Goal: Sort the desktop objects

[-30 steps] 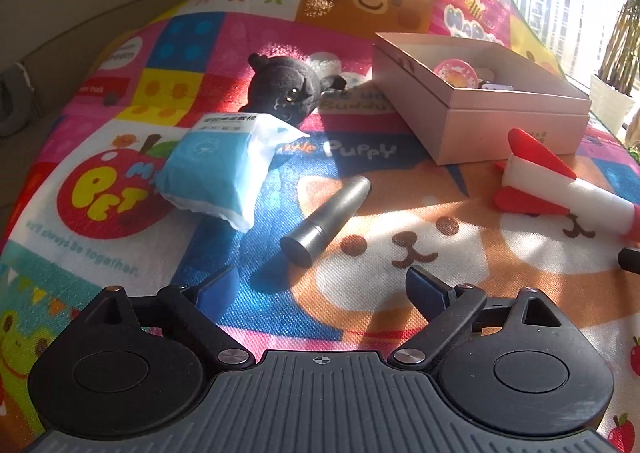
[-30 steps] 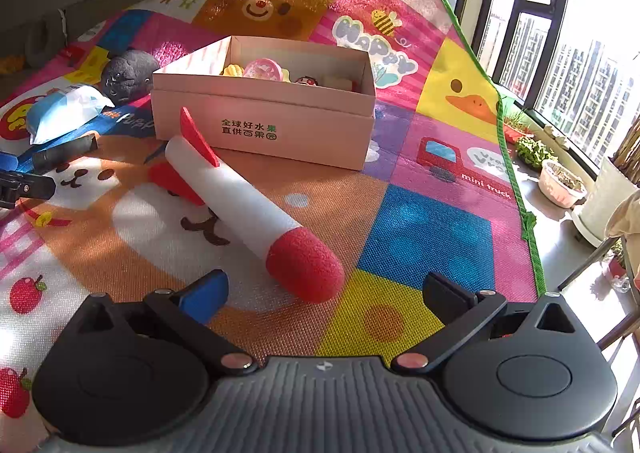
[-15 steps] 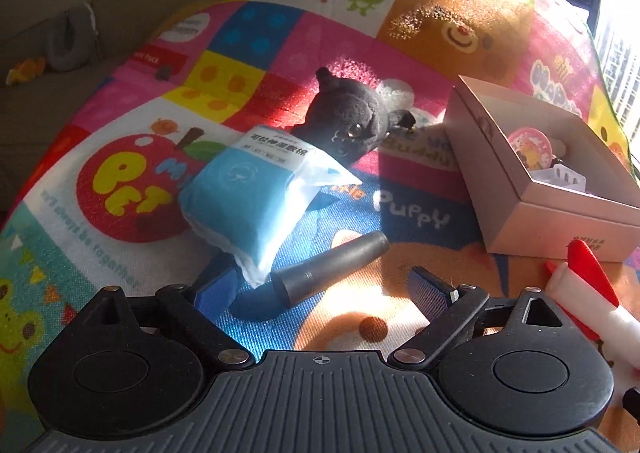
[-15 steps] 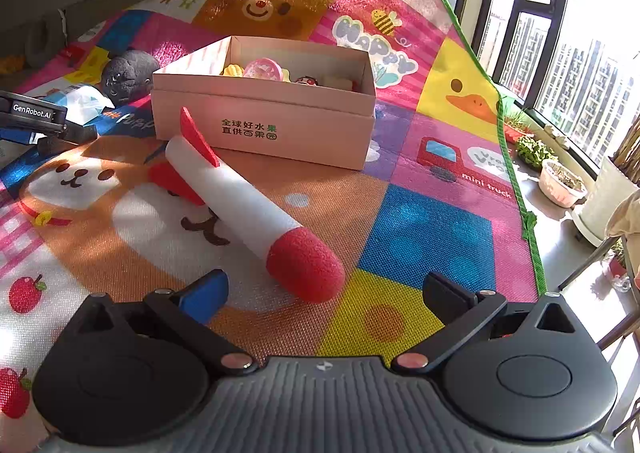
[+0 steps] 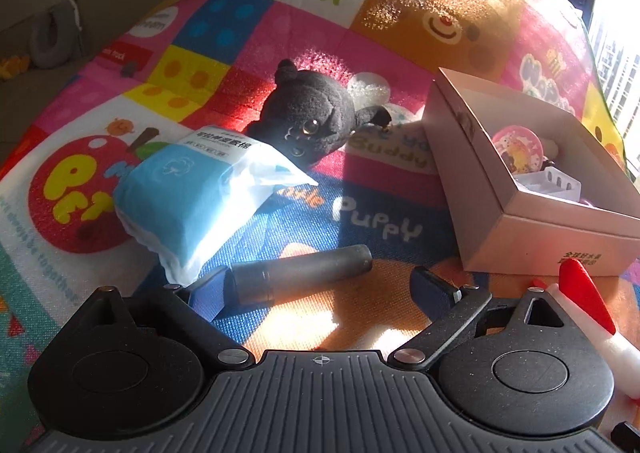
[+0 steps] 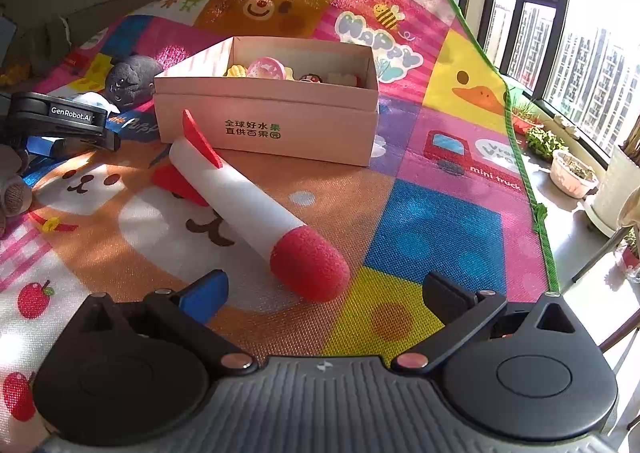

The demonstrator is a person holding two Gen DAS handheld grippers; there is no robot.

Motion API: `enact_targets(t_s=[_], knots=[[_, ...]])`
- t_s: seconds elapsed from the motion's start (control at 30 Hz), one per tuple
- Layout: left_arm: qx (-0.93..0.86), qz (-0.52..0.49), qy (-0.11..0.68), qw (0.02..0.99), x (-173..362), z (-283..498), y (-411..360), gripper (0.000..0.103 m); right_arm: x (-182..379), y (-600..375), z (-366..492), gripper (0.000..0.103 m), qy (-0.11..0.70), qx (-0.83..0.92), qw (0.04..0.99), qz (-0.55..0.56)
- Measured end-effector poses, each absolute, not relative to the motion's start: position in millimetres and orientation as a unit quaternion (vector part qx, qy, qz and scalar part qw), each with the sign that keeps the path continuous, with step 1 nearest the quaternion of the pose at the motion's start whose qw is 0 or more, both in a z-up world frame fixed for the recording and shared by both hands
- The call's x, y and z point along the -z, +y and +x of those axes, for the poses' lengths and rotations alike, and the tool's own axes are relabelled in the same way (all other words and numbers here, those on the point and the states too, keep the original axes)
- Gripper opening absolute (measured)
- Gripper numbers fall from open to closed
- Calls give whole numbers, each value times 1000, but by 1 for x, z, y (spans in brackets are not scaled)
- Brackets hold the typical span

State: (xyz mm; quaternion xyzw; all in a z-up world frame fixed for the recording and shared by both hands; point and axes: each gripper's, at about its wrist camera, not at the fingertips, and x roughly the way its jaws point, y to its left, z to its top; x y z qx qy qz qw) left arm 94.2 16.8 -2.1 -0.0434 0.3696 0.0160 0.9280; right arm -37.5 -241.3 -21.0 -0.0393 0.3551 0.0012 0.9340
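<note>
A dark grey cylinder (image 5: pixel 304 271) lies on the colourful mat, its near end against the left finger of my open left gripper (image 5: pixel 320 287). A blue tissue pack (image 5: pixel 192 193) and a black plush toy (image 5: pixel 310 125) lie beyond it. A pink open box (image 5: pixel 532 189) with small items stands to the right; it also shows in the right wrist view (image 6: pixel 268 113). A white foam rocket with red tip (image 6: pixel 256 205) lies in front of my open, empty right gripper (image 6: pixel 324 293). The left gripper (image 6: pixel 64 121) shows at the left of the right wrist view.
The mat (image 6: pixel 432 221) ends at a green edge on the right, with a drop toward plant pots (image 6: pixel 572 173) and windows. The rocket's red fin (image 5: pixel 584 293) lies by my left gripper's right side. A grey ring-shaped object (image 5: pixel 54 37) lies off the mat at far left.
My left gripper has moved forward and left until the grey cylinder's near end lies between its fingers. The right gripper and the rocket have not moved.
</note>
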Motion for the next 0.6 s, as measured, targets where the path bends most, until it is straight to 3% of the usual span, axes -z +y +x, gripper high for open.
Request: enact_targets(t_s=[0.13,0.2,0.47,0.6], knots=[[-26,-32,361,932,3,102,14,94,21,-241,-38,103,355,-5,934,-38],[-29,-17,357,933,2,102,13,80,21,-241,-38,103,355,-6,934,-38],[36,4,372,928,0,68,18,80,8,-228,-41,102,283,-45,952,-103],[115,28,382,916,-3,29,6,80,4,-214,-27,76,290,-93,941,-145]])
